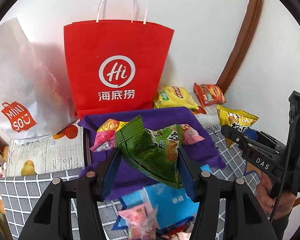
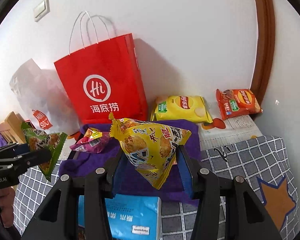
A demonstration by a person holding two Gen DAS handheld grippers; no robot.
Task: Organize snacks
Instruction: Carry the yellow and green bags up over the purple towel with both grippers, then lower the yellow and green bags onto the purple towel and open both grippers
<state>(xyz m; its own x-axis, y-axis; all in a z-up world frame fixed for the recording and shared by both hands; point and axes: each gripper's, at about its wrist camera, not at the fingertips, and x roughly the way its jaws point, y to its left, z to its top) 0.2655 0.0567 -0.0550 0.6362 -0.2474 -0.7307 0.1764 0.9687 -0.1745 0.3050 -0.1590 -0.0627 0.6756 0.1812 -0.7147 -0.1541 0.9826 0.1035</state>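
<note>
My left gripper (image 1: 149, 160) is shut on a green triangular snack packet (image 1: 150, 150), held above a box lined with purple cloth (image 1: 202, 150). My right gripper (image 2: 150, 160) is shut on a yellow triangular snack packet (image 2: 152, 144) over the same purple cloth (image 2: 80, 164). Each gripper shows in the other's view: the right gripper (image 1: 233, 135) with its yellow packet (image 1: 236, 120), the left gripper (image 2: 36, 156) with its green packet (image 2: 46, 146). Small pink and yellow candy packets (image 1: 106, 134) (image 2: 92, 140) lie on the cloth.
A red paper bag (image 1: 118, 70) and a white shopping bag (image 1: 16, 92) stand against the wall behind the box. Yellow (image 2: 182, 108) and red (image 2: 238, 104) crisp bags lie at the back right. A blue pack (image 2: 130, 214) and a pink packet (image 1: 138, 218) lie nearest me.
</note>
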